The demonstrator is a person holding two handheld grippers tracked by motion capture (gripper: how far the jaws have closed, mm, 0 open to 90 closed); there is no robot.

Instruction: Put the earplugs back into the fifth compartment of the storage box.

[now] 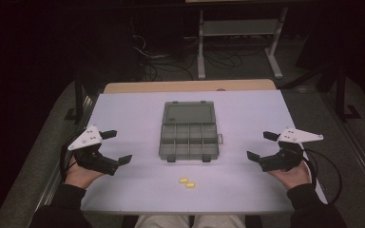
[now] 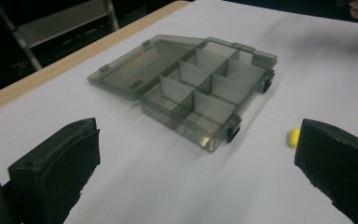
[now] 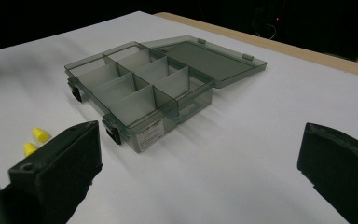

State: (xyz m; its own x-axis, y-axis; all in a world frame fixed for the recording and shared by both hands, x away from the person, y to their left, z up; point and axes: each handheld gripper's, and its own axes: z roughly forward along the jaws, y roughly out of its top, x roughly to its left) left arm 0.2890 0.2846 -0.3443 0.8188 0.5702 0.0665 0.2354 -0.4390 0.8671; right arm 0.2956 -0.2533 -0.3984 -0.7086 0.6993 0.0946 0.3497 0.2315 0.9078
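A smoky grey plastic organizer box (image 1: 188,139) lies in the middle of the table with its lid (image 1: 188,113) folded flat to the far side; its several compartments look empty (image 2: 200,91) (image 3: 135,81). Two small yellow pieces (image 1: 187,182) lie on the table in front of the box, also in the right gripper view (image 3: 35,141); one yellow piece (image 2: 293,137) peeks past a jaw in the left gripper view. My left gripper (image 1: 117,147) rests at the left of the box, open and empty. My right gripper (image 1: 261,146) rests at the right, open and empty.
The table (image 1: 138,109) is covered by a pale lavender sheet, with a wooden edge (image 1: 190,86) along the far side. Beyond it stand a metal table frame (image 1: 240,38) and cables on a dark floor. A person's hands hold both grippers near the front corners.
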